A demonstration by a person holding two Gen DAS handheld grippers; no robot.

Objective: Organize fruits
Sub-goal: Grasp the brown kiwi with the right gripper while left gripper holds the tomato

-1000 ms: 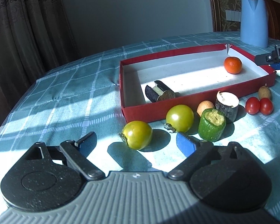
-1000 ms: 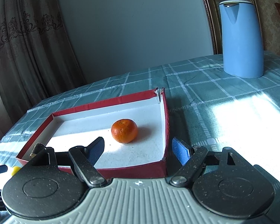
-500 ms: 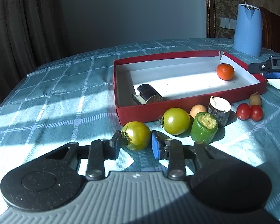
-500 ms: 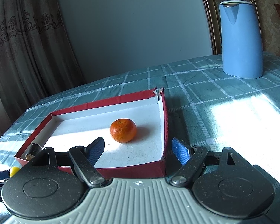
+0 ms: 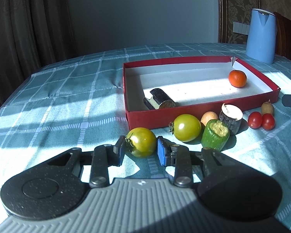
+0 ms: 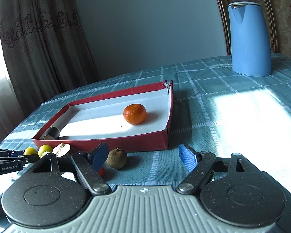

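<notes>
A: Left gripper [image 5: 139, 150]?
B: Low over the bench [image 5: 54, 106], jaws closed in on the near green tomato [image 5: 142, 141], one blue pad at each side, touching or nearly so. Tomato just off the red box [image 5: 145, 118], at its front left corner.

A: Right gripper [image 6: 143, 156]?
B: Jaws wide apart, gripping nothing. Brown fruit [image 6: 117, 158] just ahead of the left pad [image 6: 99, 156], outside the box front wall. Bit of red under that pad; cannot tell what.

A: Inside the box?
B: Orange [image 5: 237, 78] near the far right corner, resting on the white floor. Dark cut stalk [image 5: 161, 101] lying near the front left corner.

A: Outside, along the front wall?
B: Second green tomato [image 5: 186, 127] right of the gripped one, then a tan round fruit [image 5: 208, 117] behind a green cut piece [image 5: 215, 135], touching it. Bark-skinned stump [image 5: 230, 117] upright just beside. Two cherry tomatoes [image 5: 261, 120] touching each other further right, brown fruit just behind them.

A: Elsewhere?
B: Blue kettle [image 6: 249, 38] upright on the checked cloth, well apart from the box, beyond its far right corner. Curtain [image 6: 38, 44] behind on the left.
</notes>
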